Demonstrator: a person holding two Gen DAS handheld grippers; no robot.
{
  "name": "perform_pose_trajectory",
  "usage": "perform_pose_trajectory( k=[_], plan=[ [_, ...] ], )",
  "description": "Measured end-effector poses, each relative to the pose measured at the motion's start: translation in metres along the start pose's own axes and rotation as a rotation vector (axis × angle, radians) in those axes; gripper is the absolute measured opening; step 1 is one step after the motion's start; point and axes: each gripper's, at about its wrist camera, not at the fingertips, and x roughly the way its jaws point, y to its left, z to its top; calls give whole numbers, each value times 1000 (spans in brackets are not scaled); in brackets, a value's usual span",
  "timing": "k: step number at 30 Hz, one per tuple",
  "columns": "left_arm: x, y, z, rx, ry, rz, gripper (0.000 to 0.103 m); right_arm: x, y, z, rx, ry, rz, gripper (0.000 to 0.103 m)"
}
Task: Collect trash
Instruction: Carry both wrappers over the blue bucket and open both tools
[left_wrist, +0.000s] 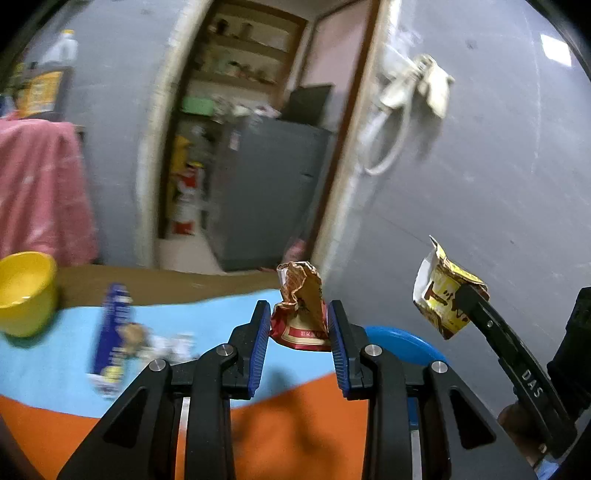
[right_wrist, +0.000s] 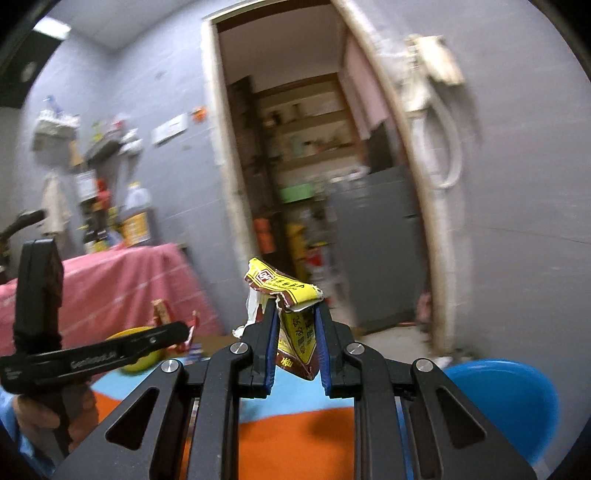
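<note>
The left gripper (left_wrist: 298, 325) has its jaws pinching a crumpled red wrapper (left_wrist: 301, 310) by its lower half, the brown torn top standing free above the pads. The right gripper (right_wrist: 295, 339) has its jaws pressed nearly together on a yellow wrapper (right_wrist: 291, 317), gripped through the middle with the torn lip folded over the pad tips. Both wrappers are held in the air above the table (left_wrist: 55, 369), not resting on anything. They look like thin foil or plastic film: almost weightless, limp and easily crushed, and probably slick, so a pinch across a doubled or creased fold, as here, seems the safest hold; a single loose edge would likely slide out. Nothing about them is fragile, so a firm squeeze does no harm. On the table's blue cloth lie a blue packet (left_wrist: 110, 332) and a scrap beside it (left_wrist: 166, 347), blurred, with a yellow bowl (left_wrist: 26, 291) further left. A blue bin (right_wrist: 506, 402) sits low at the right.
</note>
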Motion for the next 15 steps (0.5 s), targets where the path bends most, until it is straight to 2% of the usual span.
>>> perform_pose_trajectory(
  k=[5, 9, 15],
  plan=[
    [47, -48, 0, 18, 111, -100, 27, -18, -52, -5, 65, 6, -172, 17],
    [87, -80, -6, 4, 203, -148, 27, -26, -94, -18, 135, 59, -294, 17],
    [142, -108, -24, 8, 338, -156, 28, -32, -141, -40, 249, 160, -377, 19]
  ],
)
